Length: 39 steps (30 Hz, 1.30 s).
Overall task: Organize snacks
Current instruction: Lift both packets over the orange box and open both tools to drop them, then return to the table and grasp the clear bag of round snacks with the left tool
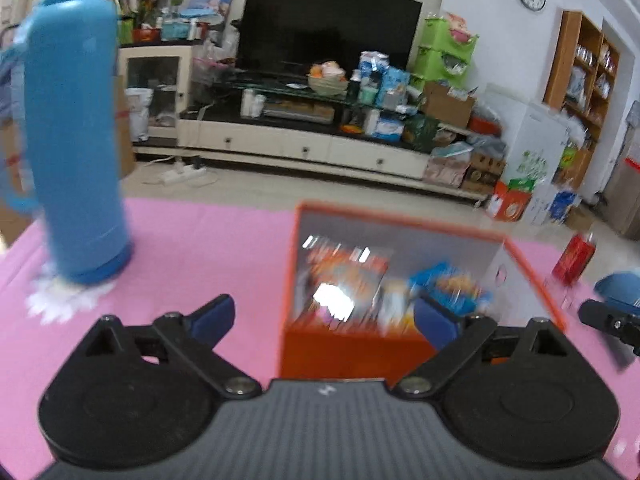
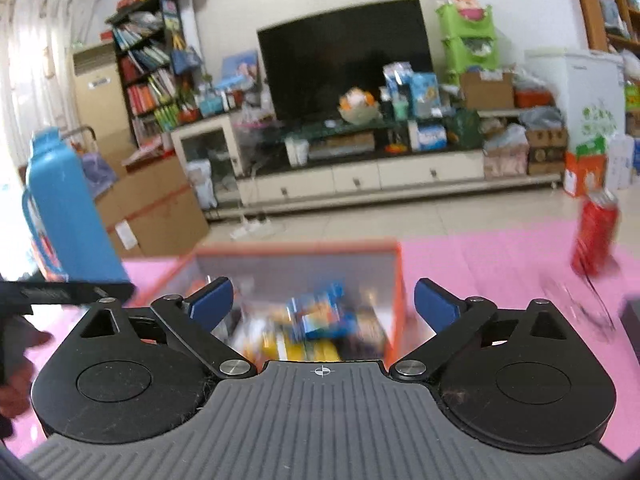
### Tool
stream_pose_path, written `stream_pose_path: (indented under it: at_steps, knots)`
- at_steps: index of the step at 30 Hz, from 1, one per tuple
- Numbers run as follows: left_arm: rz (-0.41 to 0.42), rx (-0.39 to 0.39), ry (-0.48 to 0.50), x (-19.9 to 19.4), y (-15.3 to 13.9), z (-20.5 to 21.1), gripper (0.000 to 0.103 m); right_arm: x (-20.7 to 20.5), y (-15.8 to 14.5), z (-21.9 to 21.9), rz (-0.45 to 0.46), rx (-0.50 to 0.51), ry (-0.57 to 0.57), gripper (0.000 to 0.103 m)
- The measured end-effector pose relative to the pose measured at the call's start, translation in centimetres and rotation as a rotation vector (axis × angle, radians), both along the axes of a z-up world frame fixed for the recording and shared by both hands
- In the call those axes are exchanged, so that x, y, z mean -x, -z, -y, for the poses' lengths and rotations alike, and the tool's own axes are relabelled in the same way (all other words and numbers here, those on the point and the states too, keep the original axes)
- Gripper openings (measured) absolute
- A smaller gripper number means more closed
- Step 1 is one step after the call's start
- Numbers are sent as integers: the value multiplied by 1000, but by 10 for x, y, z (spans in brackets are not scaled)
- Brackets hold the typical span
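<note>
On the pink mat (image 1: 208,240) sits an orange box (image 1: 344,350), open at the top, with pale inner walls. Snack packets (image 1: 348,280) lie loose inside it: an orange-and-silver one toward the left, a blue one (image 2: 320,316) toward the right, some yellow beneath. They are blurred, so I cannot read any of them.

Both grippers hover at the near side of the box, pointing down toward it. The left gripper (image 1: 324,316) has its blue pads (image 1: 212,318) spread wide, one over the mat left of the box, the other over the box's near right corner. Nothing is between them. The right gripper (image 2: 324,304) stands the same way, pads (image 2: 210,302) far apart and empty, with the box's contents showing in the gap. No earlier look is on hand, so only this wide, empty stance can be told.

A tall blue flask (image 1: 72,128) stands upright on the mat to the left of the box, well apart from it, on a white doily (image 1: 60,300). A red can (image 2: 594,236) stands on the mat to the right, also well clear of the box.

From the left wrist view, part of the right gripper shows at the right edge; from the right wrist view, a hand (image 2: 16,376) shows at the left edge.

Beyond the mat, across the pale floor, a dark TV (image 2: 344,56) sits on a low cabinet (image 2: 360,178) crowded with packages.
</note>
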<state>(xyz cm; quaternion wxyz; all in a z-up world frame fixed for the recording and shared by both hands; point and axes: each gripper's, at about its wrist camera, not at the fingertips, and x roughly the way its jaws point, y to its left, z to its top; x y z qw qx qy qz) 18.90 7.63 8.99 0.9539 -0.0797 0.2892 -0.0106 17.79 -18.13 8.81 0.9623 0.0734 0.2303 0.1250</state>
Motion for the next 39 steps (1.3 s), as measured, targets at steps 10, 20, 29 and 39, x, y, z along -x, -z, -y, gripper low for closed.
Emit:
stream_pose_path:
  at_steps: [10,20,29,39]
  knots:
    - [-108,-95,88,95,67,10,95,80,90,45,-265,-211,97,85]
    - [-173,-36,150,67,88,21,95,71,100,56,-284,-231,150,88]
    - [-192,-61,281,78,90,37,89,67,102,58,-307,-212,168,90]
    - [-191,-166,419,82,88,63,93,70,100,59,-290,-194,178,90]
